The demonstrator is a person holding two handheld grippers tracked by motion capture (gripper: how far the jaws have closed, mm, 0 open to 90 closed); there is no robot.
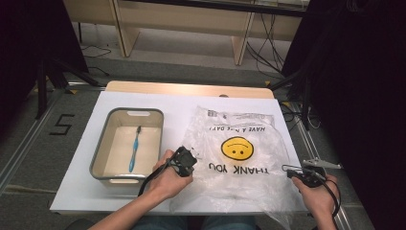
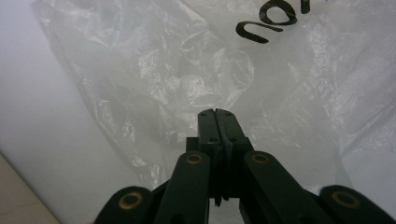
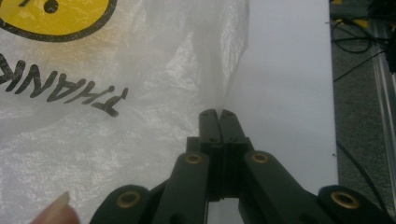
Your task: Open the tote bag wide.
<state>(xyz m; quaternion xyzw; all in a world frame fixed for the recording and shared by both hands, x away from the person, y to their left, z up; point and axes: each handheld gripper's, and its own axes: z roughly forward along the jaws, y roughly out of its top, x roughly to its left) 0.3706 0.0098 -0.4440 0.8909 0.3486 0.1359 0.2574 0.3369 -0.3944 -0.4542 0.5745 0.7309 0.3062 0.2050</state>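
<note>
A clear plastic bag [image 1: 239,187] with a yellow smiley face and "THANK YOU" print lies crumpled on the white table [image 1: 76,187], right of centre. My left gripper [image 1: 191,160] sits at the bag's left edge. In the left gripper view its jaws [image 2: 215,112] are closed together, with wrinkled film [image 2: 187,70] gathered at the tips. My right gripper [image 1: 293,171] is at the bag's right edge near the table's corner. There its jaws [image 3: 218,112] are closed on the border of the bag [image 3: 140,70], and a taut fold runs away from the tips.
A grey rectangular bin [image 1: 103,143] stands left of the bag with a blue toothbrush [image 1: 135,149] lying inside. The table's right edge [image 3: 334,93] is close to the right gripper, with floor and cables beyond. A fingertip [image 3: 53,212] shows at the bottom left of the right gripper view.
</note>
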